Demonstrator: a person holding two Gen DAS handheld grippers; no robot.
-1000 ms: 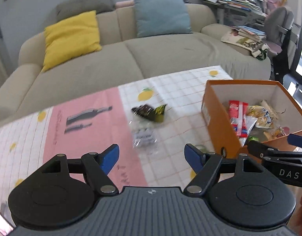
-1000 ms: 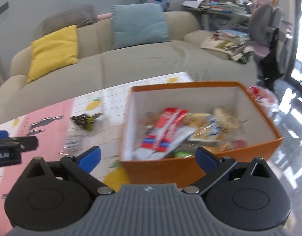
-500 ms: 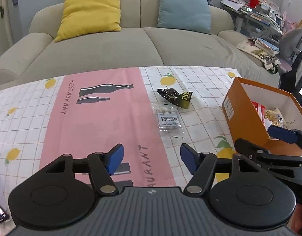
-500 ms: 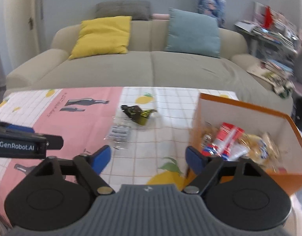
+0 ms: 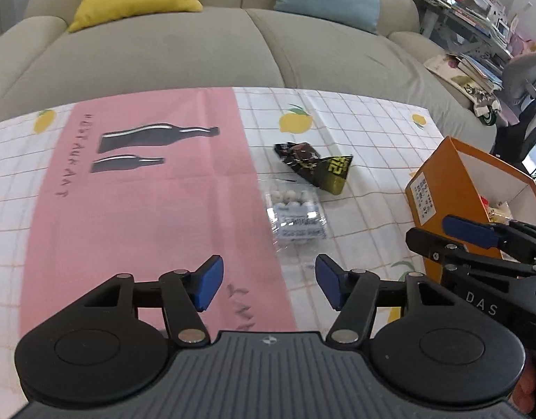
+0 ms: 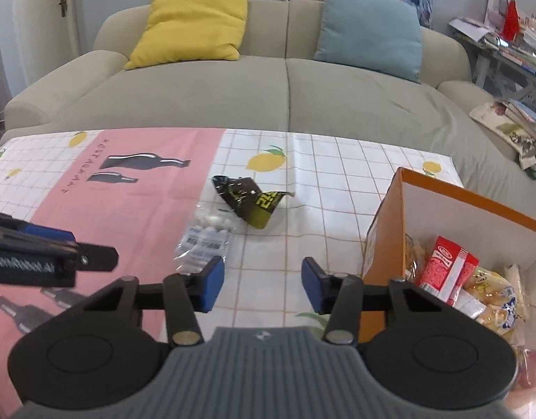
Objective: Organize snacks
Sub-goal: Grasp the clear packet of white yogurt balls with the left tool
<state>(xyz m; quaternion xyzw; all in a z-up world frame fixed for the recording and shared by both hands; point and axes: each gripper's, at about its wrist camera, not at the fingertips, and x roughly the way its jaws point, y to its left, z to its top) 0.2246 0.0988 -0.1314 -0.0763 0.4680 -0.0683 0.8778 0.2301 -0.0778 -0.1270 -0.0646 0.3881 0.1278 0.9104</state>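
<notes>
A black and yellow snack packet (image 5: 315, 167) (image 6: 252, 199) lies on the tablecloth. A clear bag of small white sweets (image 5: 296, 214) (image 6: 206, 237) lies just in front of it. An orange cardboard box (image 5: 453, 188) (image 6: 386, 223) stands at the right and holds several snacks, among them a red packet (image 6: 446, 269). My left gripper (image 5: 269, 281) is open and empty, above the cloth just short of the clear bag. My right gripper (image 6: 259, 282) is open and empty, between the clear bag and the box.
The table carries a white checked cloth with lemons and a pink panel (image 5: 145, 195). A beige sofa (image 6: 268, 80) with a yellow cushion (image 6: 194, 24) and a blue cushion (image 6: 369, 31) stands behind it. A cluttered desk (image 5: 477, 10) stands at the far right.
Both grippers have swung left, away from the box and toward the two loose packets. Both stay open and empty. The left gripper is now nearer the clear bag.
</notes>
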